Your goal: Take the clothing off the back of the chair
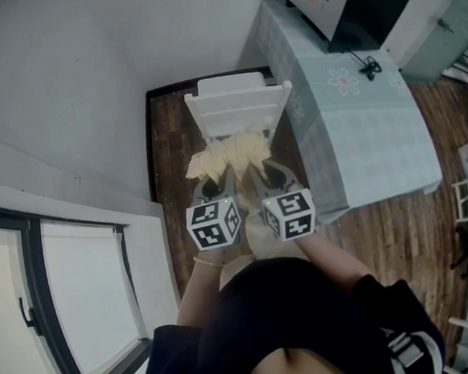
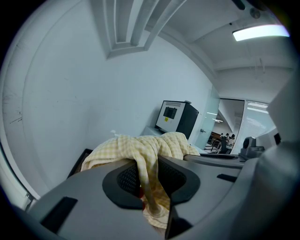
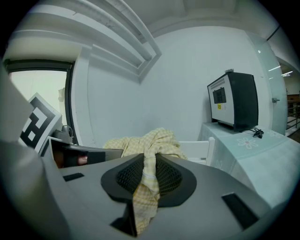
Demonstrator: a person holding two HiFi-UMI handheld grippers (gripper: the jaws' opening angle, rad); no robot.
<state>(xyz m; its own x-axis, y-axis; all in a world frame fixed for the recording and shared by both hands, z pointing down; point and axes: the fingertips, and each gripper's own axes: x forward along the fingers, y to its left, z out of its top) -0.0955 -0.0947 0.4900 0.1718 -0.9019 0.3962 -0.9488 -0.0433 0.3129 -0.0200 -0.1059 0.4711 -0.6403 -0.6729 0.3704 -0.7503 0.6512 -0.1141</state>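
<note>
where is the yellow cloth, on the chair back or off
Off, it seems: bunched cloth is pinched by left gripper and right gripper, chair back bare.

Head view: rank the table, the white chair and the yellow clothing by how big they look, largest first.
1. table, clearly the largest
2. white chair
3. yellow clothing, a little smaller than the chair; it may be nearer the camera, so this last gap is unsure
</note>
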